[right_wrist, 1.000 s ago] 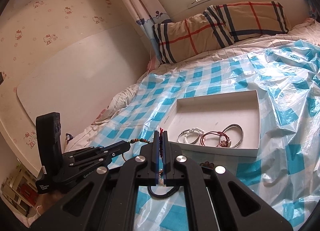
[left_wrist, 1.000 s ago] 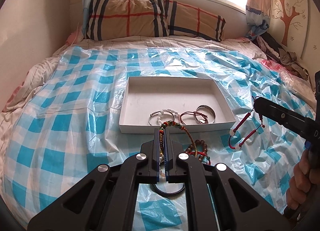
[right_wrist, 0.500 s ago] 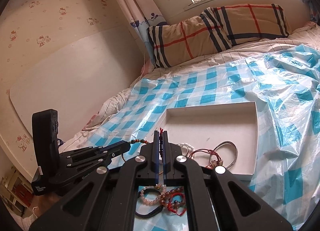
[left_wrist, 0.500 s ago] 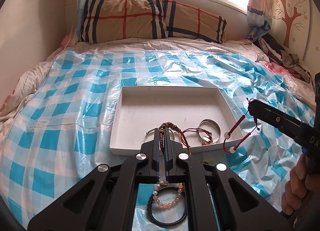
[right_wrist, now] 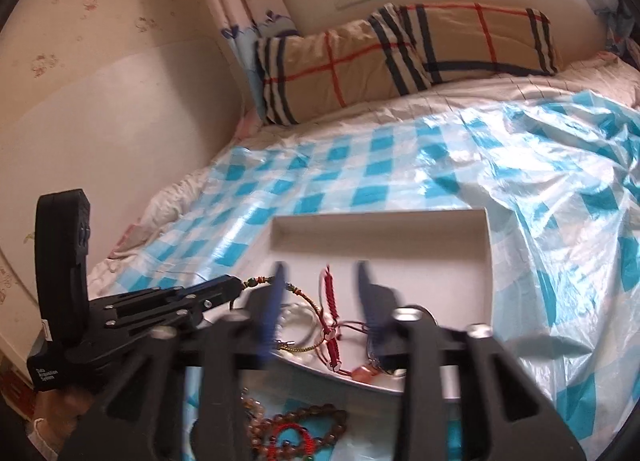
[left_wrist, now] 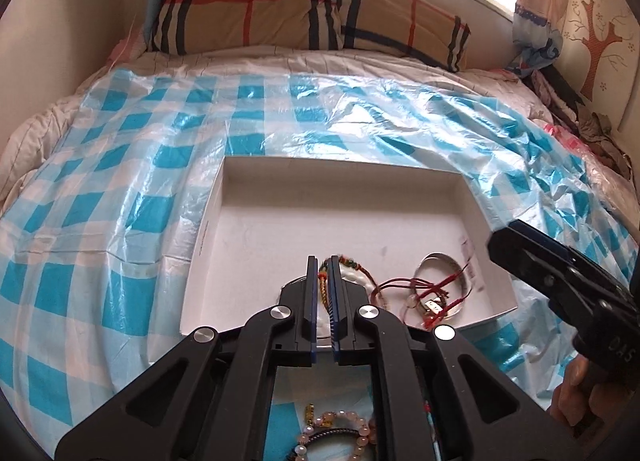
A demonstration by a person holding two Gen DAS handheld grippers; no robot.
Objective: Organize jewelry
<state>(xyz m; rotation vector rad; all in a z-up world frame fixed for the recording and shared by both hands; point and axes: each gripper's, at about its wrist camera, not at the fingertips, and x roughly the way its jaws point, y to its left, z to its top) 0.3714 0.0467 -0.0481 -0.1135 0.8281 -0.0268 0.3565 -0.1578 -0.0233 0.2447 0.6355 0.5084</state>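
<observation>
A white shallow box (left_wrist: 248, 197) lies on the checked plastic sheet; it also shows in the right wrist view (right_wrist: 384, 235). My left gripper (left_wrist: 324, 265) is shut on a multicoloured woven bracelet (left_wrist: 352, 266) over the box's near part. My right gripper (right_wrist: 320, 273) is open over the box, and a red cord bracelet (right_wrist: 330, 293) hangs loose between its fingers. A silver bangle (left_wrist: 438, 265) and red cord pieces (left_wrist: 416, 289) lie in the box.
Several beaded bracelets (left_wrist: 340, 433) lie on the sheet in front of the box, also in the right wrist view (right_wrist: 296, 429). Striped pillows (left_wrist: 280, 5) stand at the bed's head. A wall runs along the left; clothes (left_wrist: 592, 117) lie at the right.
Both grippers moved forward over the box. My right gripper opened and let go of the red cord bracelet. My left gripper stays shut on the woven bracelet.
</observation>
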